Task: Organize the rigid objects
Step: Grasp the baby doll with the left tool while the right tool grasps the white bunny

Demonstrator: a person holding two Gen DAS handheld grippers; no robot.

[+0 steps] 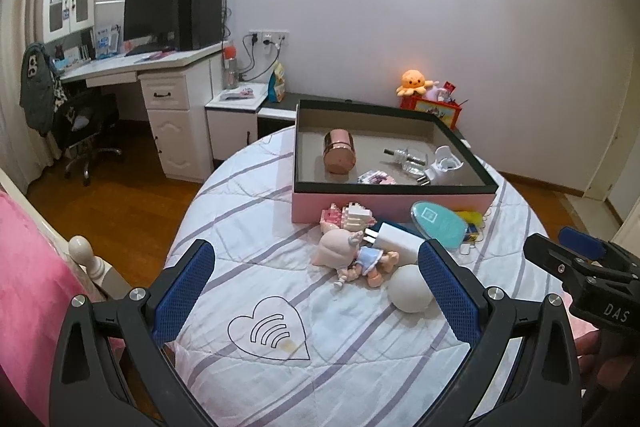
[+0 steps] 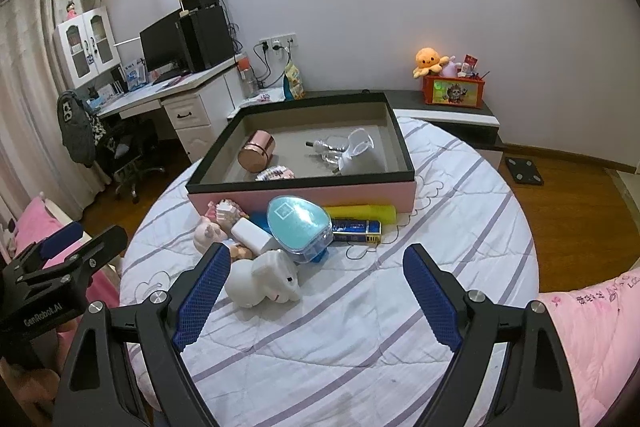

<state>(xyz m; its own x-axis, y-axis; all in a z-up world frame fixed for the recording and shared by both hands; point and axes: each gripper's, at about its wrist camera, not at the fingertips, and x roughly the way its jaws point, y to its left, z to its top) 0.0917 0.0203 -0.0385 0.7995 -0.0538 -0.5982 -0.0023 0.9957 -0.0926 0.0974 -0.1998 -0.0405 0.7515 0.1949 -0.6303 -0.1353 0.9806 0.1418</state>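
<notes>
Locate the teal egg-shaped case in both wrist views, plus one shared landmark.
Left wrist: teal egg-shaped case sits right of centre, just below the pink box's front wall, beside the white charger.
Right wrist: the case sits centre, below that wall, above the white rabbit toy.
Shared landmark: pink box.

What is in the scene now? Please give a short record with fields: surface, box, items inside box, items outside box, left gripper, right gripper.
surface: round bed with striped sheet
box: pink box, open, on the sheet
items inside box: rose-gold jar, glass bottle, white plug
items outside box: white rabbit toy, teal case, white charger, doll, yellow tube
left gripper: open, empty
right gripper: open, empty
</notes>
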